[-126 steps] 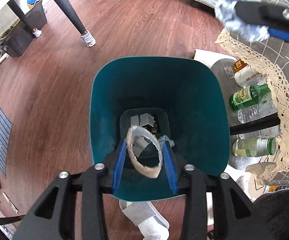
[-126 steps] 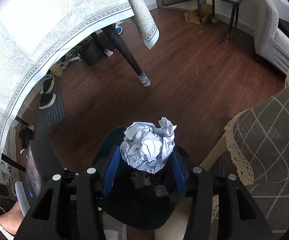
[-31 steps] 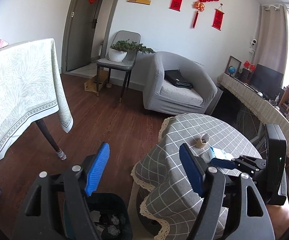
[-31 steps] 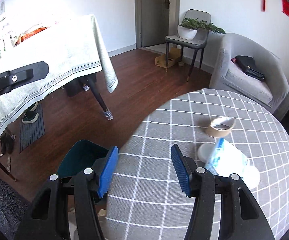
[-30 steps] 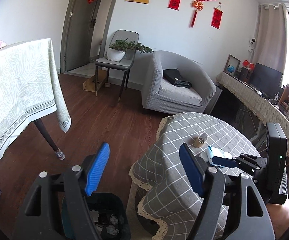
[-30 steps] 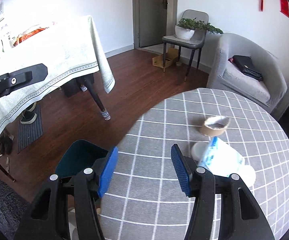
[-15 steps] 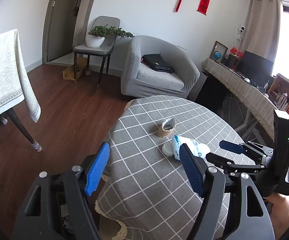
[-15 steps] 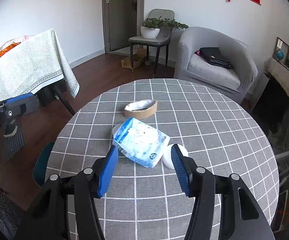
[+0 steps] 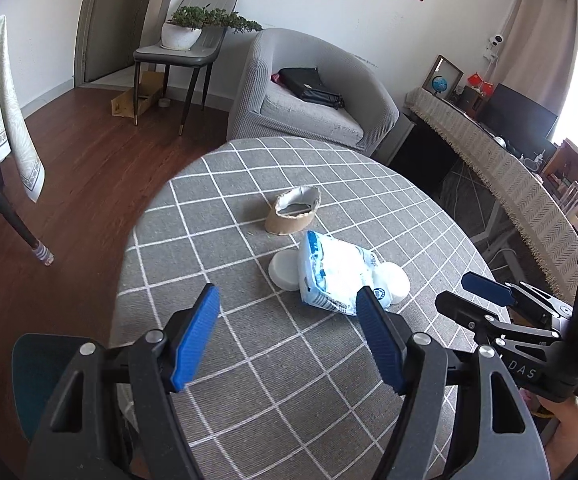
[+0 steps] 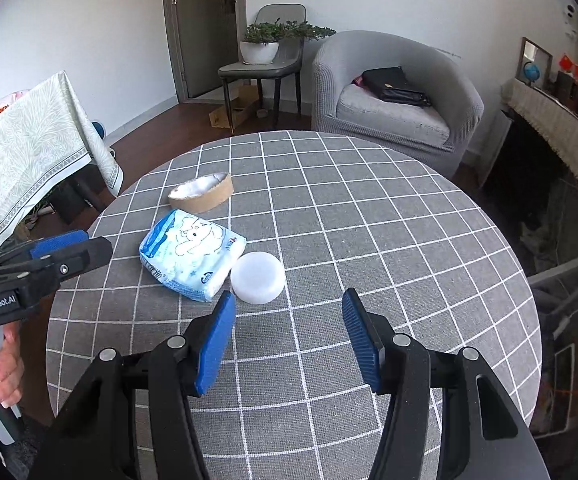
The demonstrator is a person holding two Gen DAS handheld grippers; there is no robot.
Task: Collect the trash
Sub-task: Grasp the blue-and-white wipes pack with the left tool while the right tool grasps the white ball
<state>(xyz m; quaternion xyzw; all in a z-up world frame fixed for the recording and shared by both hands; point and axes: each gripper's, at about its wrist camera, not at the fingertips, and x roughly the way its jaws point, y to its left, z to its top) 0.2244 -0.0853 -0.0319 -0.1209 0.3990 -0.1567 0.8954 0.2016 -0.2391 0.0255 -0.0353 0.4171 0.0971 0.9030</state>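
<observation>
Beside the tissue pack (image 10: 191,255): tape roll (image 10: 202,193), white lid (image 10: 257,277).

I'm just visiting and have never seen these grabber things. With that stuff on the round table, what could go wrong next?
1. The tissue pack touches the white lid, so the right tool, open close by, might nudge one while gripping the other.
2. The torn tape ring looks thin and already bent; a squeeze may crush it further.
3. Both tools are near the same cluster; the left tool could bump the right one.
</observation>
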